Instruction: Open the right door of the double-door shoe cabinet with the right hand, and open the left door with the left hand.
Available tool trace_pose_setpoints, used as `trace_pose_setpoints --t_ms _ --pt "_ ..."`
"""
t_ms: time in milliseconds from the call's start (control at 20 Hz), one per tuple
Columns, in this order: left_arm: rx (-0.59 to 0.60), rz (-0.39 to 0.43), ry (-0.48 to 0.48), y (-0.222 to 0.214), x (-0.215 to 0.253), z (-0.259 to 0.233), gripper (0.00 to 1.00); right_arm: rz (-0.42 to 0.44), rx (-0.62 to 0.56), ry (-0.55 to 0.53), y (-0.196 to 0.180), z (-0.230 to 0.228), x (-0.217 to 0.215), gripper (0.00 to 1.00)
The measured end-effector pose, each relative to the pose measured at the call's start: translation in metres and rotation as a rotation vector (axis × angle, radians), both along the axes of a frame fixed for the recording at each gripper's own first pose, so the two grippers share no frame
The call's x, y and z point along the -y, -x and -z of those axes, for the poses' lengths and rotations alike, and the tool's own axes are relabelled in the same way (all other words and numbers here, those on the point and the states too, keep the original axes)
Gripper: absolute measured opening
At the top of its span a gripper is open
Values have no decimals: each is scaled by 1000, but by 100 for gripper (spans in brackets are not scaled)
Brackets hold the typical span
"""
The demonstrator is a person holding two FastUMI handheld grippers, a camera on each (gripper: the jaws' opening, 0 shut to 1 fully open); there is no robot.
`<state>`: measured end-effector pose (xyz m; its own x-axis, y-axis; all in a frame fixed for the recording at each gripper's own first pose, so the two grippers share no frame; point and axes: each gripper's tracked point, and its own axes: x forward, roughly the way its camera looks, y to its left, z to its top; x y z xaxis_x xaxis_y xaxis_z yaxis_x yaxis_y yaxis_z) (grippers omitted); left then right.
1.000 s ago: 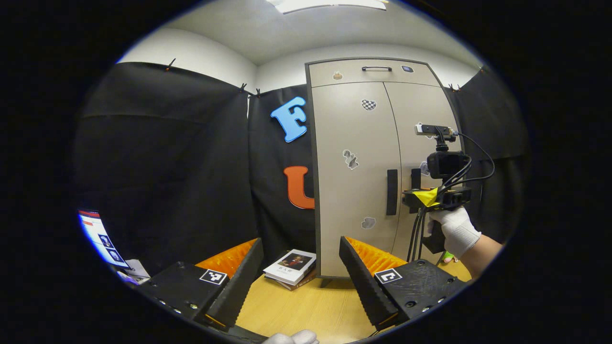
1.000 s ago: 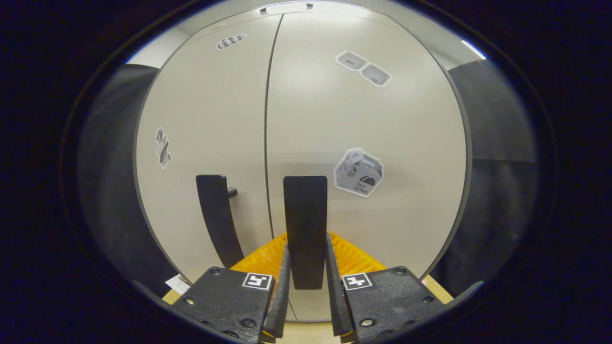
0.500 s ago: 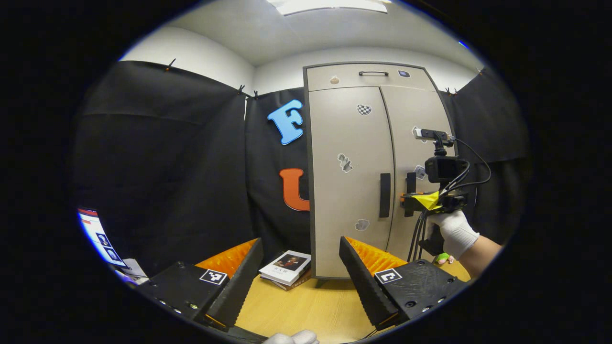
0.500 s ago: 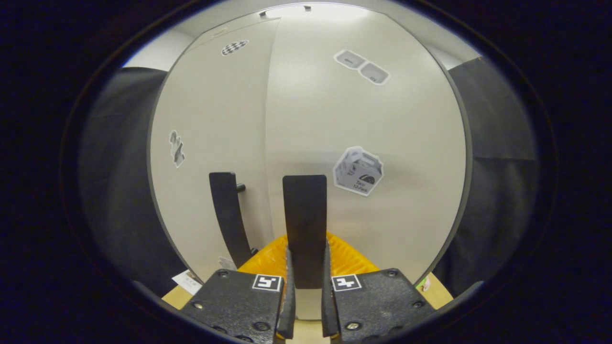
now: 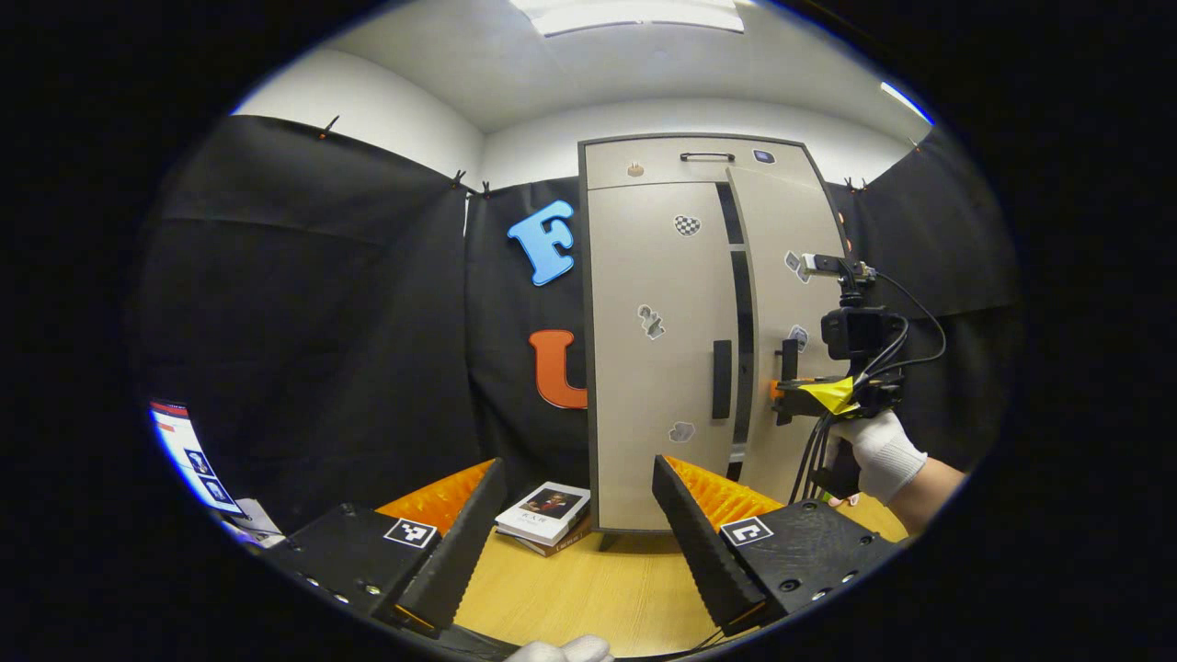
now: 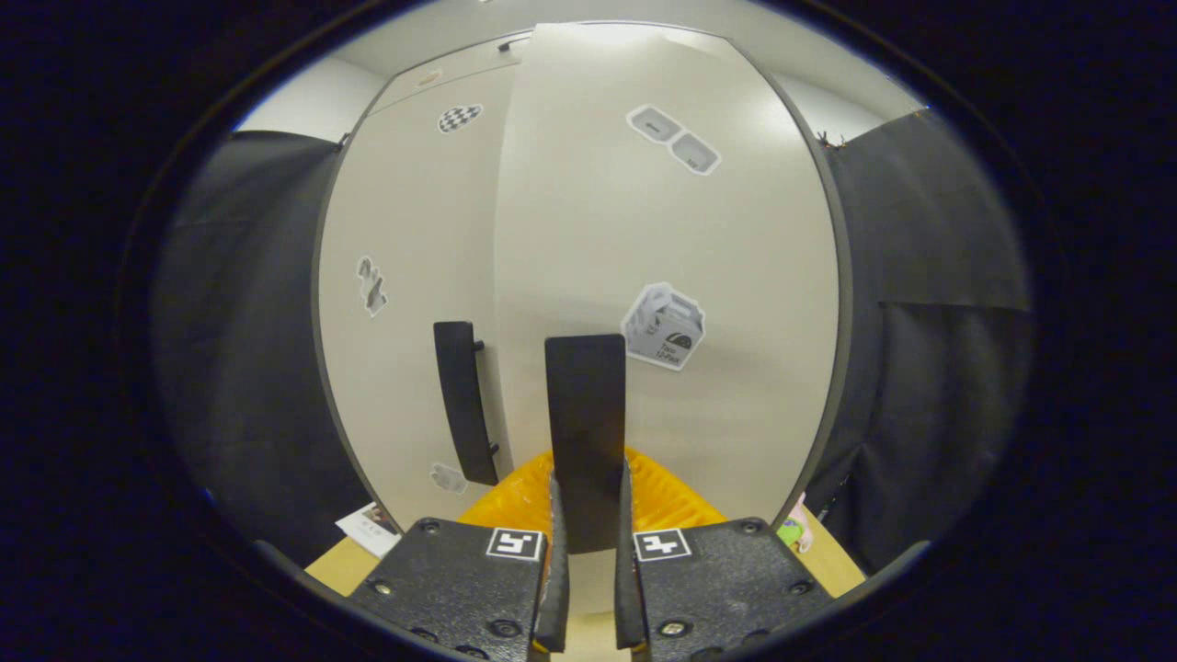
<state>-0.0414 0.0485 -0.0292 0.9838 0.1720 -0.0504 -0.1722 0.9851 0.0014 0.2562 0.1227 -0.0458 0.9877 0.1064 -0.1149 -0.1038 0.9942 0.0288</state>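
Cabinet (image 5: 680,340) first, as the left gripper view has it: it stands on the bench (image 5: 588,588) beyond the left gripper (image 5: 579,515), whose fingers are spread wide with nothing between them. The right door (image 5: 782,322) is cracked open, a dark gap showing between it and the left door (image 5: 653,349). The right gripper (image 5: 782,391) is at the right door's handle (image 5: 789,359), held by a gloved hand (image 5: 878,450). A book (image 5: 544,511) lies by the cabinet's foot. A second ago both doors were flush and shut; that gap is new, and the cabinet now looks a little farther off.

From the right gripper view, the right gripper (image 6: 588,552) is clamped on the right handle (image 6: 586,432), both fingers pressing its lower end. The left handle (image 6: 464,400) is untouched. Compared with a second ago, the fingers have closed tight and the right door has swung out over the left door's edge.

To do this well, I'd say pull in an arc about the right-hand hinge rather than straight back, keeping the grip square so the handle doesn't slip. The left gripper should wait clear of the swing, then go for the left handle.
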Motion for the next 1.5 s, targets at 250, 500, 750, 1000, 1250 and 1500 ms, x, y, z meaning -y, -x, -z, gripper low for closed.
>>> trace_pose_setpoints --t_ms 250,500,750,1000,1250,1500 --pt "12 33 4 20 6 -3 96 16 0 -8 30 3 20 23" --pt "9 72 21 33 17 -1 96 34 2 -13 48 4 37 23" --pt "8 120 27 32 35 -1 96 62 10 -11 59 5 53 19" --pt "5 186 42 20 68 -2 96 81 10 -2 66 7 68 14" --pt "0 214 54 10 98 -3 96 47 5 15 68 7 72 9" --pt "0 227 55 10 125 -6 96 25 4 16 66 6 77 6"
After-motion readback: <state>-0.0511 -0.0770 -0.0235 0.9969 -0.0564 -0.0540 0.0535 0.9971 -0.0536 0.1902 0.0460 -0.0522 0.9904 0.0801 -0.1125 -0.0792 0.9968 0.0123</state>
